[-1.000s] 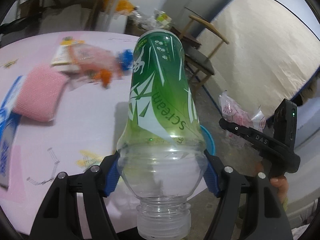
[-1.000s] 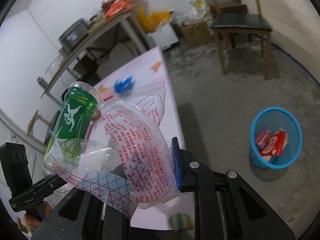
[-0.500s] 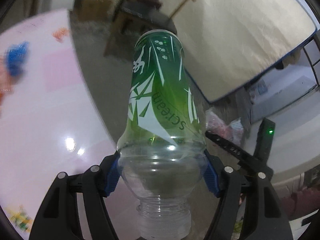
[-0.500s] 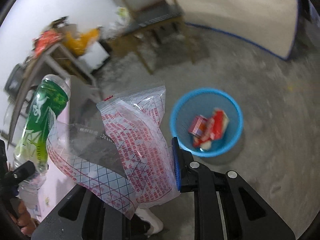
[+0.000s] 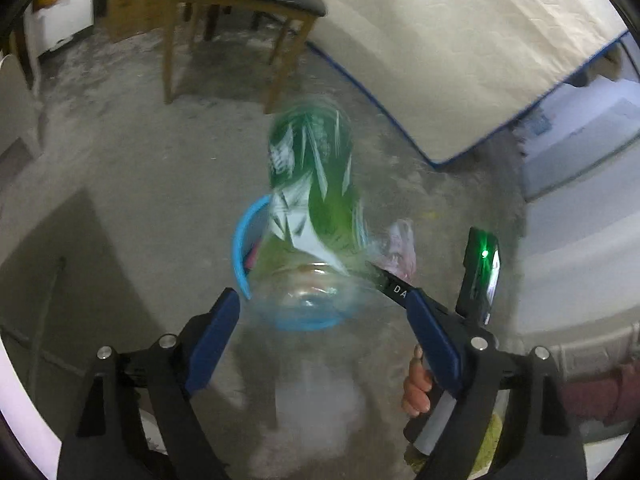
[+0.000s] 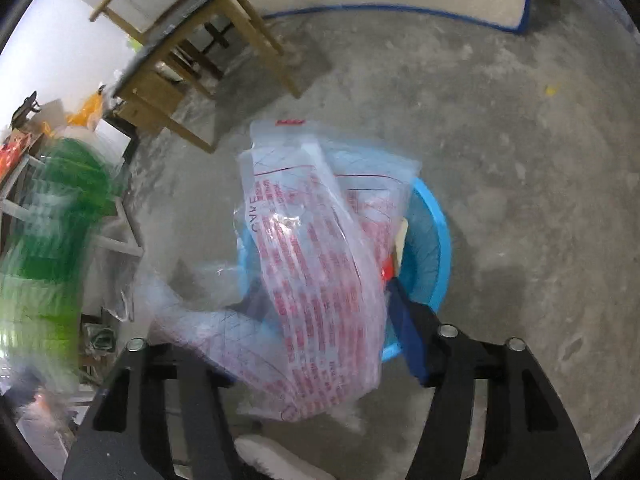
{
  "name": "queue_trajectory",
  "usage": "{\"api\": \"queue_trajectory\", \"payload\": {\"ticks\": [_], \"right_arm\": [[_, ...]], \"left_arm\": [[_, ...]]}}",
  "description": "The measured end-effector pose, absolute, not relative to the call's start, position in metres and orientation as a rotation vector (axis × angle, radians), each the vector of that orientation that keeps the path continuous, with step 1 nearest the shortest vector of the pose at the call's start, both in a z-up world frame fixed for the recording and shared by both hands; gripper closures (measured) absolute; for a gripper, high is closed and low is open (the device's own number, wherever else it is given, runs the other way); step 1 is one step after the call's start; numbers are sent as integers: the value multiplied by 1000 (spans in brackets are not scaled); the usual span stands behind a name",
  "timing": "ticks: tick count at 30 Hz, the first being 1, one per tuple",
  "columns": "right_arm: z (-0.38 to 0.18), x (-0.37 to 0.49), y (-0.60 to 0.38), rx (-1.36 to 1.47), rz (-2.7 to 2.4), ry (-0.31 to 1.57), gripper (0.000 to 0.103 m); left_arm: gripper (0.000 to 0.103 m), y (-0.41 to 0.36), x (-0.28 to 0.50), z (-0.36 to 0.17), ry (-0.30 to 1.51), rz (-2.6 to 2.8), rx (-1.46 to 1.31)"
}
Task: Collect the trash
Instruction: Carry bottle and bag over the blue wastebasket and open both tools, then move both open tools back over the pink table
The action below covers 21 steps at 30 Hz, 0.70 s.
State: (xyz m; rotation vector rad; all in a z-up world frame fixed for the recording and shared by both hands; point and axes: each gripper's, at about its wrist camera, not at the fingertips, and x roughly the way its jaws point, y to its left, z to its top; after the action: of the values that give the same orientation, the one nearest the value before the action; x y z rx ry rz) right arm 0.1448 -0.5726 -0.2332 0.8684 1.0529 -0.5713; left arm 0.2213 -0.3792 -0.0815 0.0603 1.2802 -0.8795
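Observation:
The green-labelled plastic bottle is blurred and loose in the air, ahead of my open left gripper, above the blue waste basket. It also shows as a green blur in the right wrist view. My right gripper has its jaws spread wide; the clear plastic bag with red print hangs between them over the blue basket. I cannot tell whether the bag is still touching a finger.
A wooden chair stands on the concrete floor beyond the basket. A mattress with blue edging leans at the right. The table edge is at the lower left.
Both grippers swung from the table to above the basket. The left jaws opened and let the bottle go; it is dropping away. The right jaws have spread too.

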Motion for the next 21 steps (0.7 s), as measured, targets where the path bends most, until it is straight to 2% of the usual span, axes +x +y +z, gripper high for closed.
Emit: {"api": "queue_trajectory", "payload": {"ticks": [5, 21], "right_arm": [[-256, 131, -574, 885, -550, 1077, 42], [-255, 149, -565, 831, -397, 1066, 39]], "left_arm": [[20, -358, 211, -77, 1281, -887, 48], [20, -221, 183, -12, 1093, -816, -71]]}}
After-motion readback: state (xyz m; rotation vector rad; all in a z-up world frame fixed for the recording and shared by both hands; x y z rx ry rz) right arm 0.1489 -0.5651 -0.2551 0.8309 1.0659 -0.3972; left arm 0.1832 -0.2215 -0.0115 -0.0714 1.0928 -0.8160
